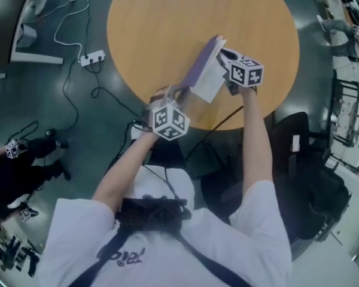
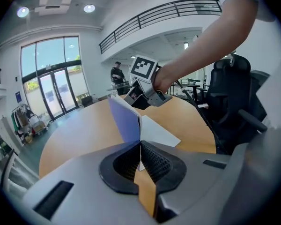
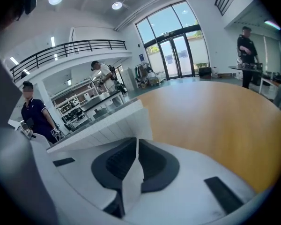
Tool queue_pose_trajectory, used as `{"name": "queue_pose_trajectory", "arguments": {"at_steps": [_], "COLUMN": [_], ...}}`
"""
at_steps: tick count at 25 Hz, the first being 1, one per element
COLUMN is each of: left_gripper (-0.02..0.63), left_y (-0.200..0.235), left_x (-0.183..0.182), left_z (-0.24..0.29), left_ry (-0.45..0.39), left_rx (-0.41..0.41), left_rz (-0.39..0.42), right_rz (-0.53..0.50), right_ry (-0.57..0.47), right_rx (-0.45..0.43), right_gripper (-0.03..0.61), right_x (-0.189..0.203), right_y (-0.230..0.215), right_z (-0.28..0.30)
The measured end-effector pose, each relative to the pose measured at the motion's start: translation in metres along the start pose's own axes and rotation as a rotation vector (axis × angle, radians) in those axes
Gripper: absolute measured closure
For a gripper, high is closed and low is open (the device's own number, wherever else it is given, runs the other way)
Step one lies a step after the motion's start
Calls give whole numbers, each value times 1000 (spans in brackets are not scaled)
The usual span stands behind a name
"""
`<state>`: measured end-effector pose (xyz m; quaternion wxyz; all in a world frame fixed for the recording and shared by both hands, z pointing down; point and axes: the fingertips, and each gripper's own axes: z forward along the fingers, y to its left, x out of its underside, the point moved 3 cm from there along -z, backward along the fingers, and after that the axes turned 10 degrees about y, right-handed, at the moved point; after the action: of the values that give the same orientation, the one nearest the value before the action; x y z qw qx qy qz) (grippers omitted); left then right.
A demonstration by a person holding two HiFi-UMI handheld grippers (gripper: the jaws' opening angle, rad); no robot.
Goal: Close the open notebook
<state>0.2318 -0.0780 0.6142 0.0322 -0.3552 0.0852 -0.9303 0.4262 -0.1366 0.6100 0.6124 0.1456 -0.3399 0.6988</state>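
Observation:
The notebook (image 1: 204,69) stands half folded on the round wooden table (image 1: 155,28). Its purple cover (image 2: 124,121) is raised steeply and a white page (image 2: 158,133) lies flat beside it. My left gripper (image 1: 178,92) (image 2: 140,156) is shut on the lower edge of the purple cover. At the notebook's far right corner, my right gripper (image 1: 225,56) (image 3: 136,158) is shut on white lined pages (image 3: 103,125). In the left gripper view the right gripper's marker cube (image 2: 143,69) shows behind the cover's top.
A power strip (image 1: 91,57) with cables lies on the floor left of the table. A black office chair (image 1: 305,160) stands at the right. Another person (image 1: 24,160) crouches at the left edge. People stand in the hall behind.

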Motion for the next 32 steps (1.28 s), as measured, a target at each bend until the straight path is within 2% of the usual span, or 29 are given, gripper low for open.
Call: {"name": "queue_pose_trajectory", "arguments": {"at_steps": [12, 21, 24, 27, 32], "left_gripper": [598, 600, 600, 600, 600], "left_y": [-46, -76, -76, -64, -22], "left_x": [-4, 0, -1, -6, -31], "left_z": [19, 45, 46, 41, 14], "left_ry": [65, 110, 99, 57, -56], "left_rx": [130, 261, 286, 295, 258], "left_rz": [70, 4, -38, -115, -262], "right_rz": [170, 250, 252, 204, 129], "right_ry": [-98, -138, -140, -144, -228], "right_rx": [74, 105, 119, 156, 223], "right_gripper": [540, 540, 540, 540, 543], "right_x": [68, 100, 110, 111, 86], "right_y": [-12, -5, 2, 18, 59], "right_z": [-66, -79, -80, -82, -99]}}
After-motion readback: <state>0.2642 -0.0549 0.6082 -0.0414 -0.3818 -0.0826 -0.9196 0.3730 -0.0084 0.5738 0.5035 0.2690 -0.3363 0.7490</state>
